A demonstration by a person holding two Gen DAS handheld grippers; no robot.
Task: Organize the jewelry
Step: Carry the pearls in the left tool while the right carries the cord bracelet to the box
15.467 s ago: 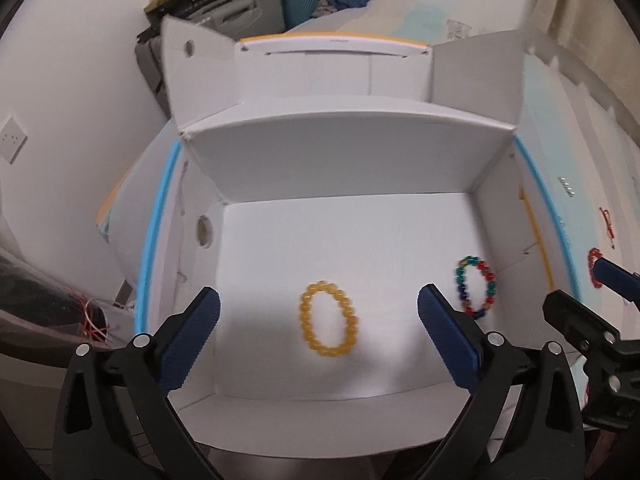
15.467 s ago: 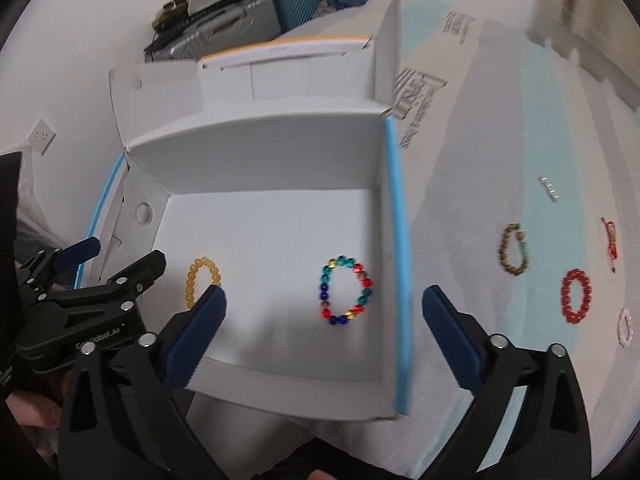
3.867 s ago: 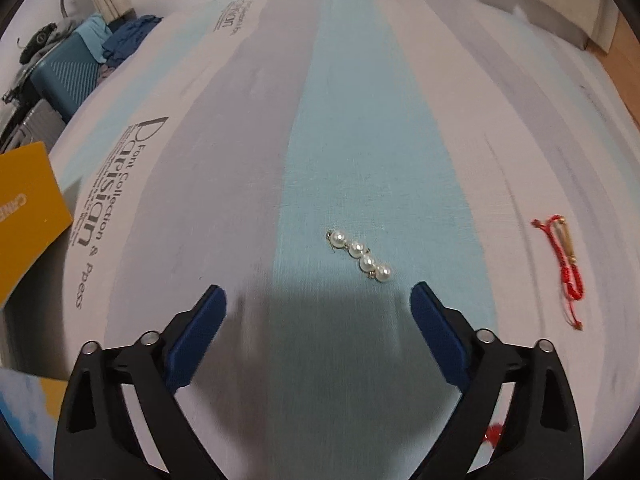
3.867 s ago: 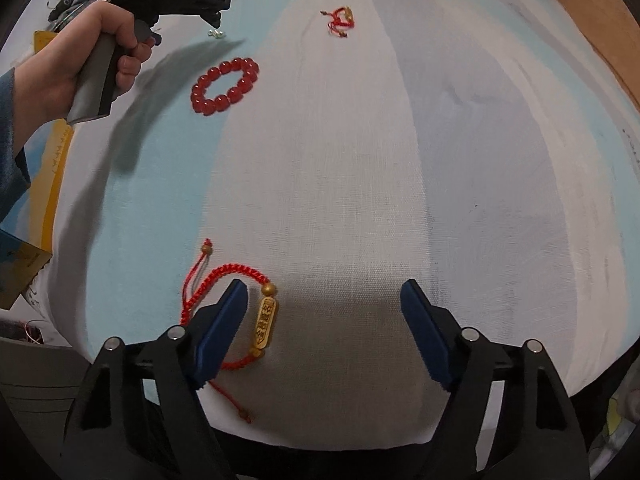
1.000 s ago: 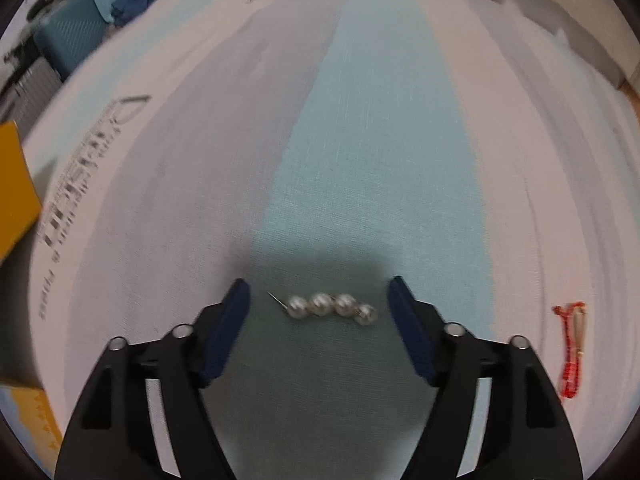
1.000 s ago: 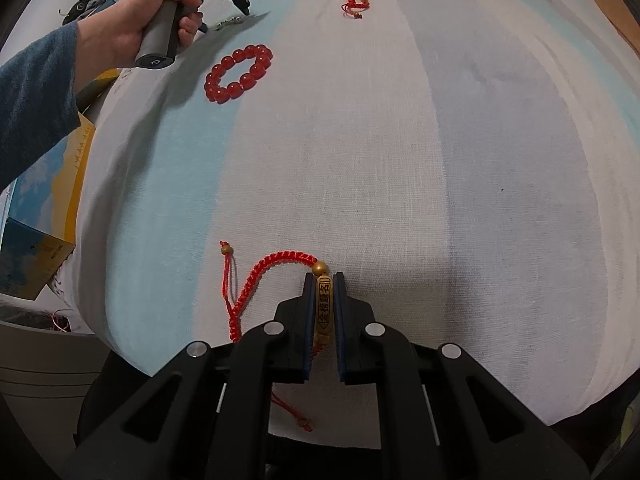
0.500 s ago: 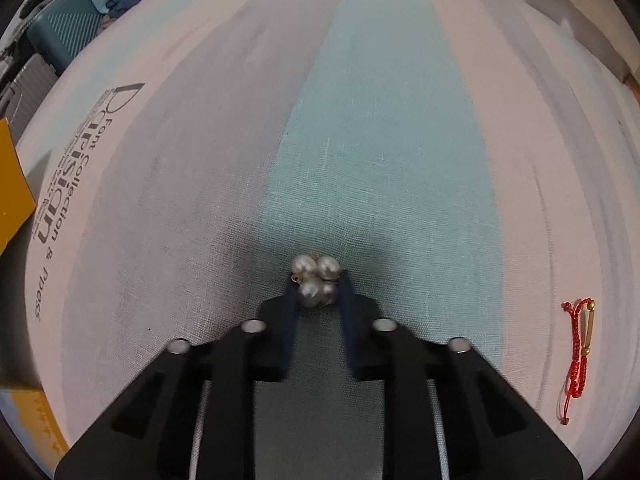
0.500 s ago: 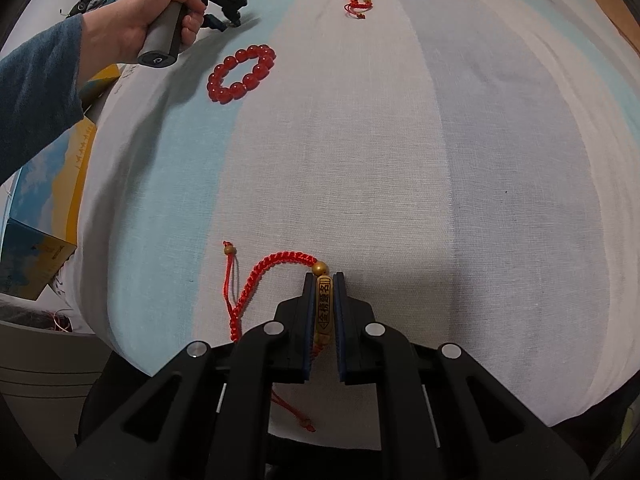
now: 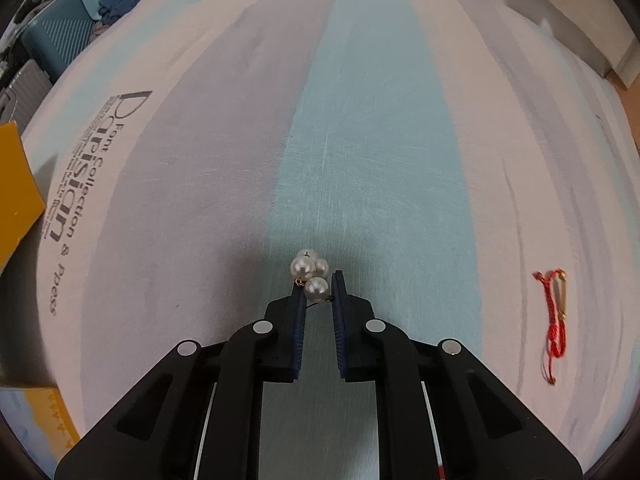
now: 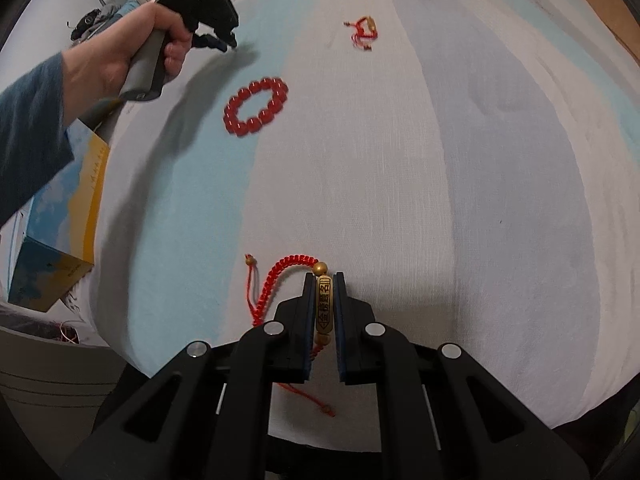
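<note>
My left gripper is shut on a pearl pin, bunched at the fingertips and lifted slightly off the striped sheet. My right gripper is shut on the gold bar of a red braided cord bracelet, whose cord trails left and under the fingers. A red bead bracelet lies further away at the left. Another red cord bracelet with a gold charm lies at the far end; it also shows in the left wrist view. The left gripper appears in the right wrist view, held by a hand.
A yellow and blue box stands at the bed's left edge, and its yellow flap shows in the left wrist view. Suitcases and clothes sit beyond the bed. The sheet drops off close to my right gripper.
My left gripper has closed on the pearl pin and lifted it a little. My right gripper stays shut on the gold bar and has barely moved.
</note>
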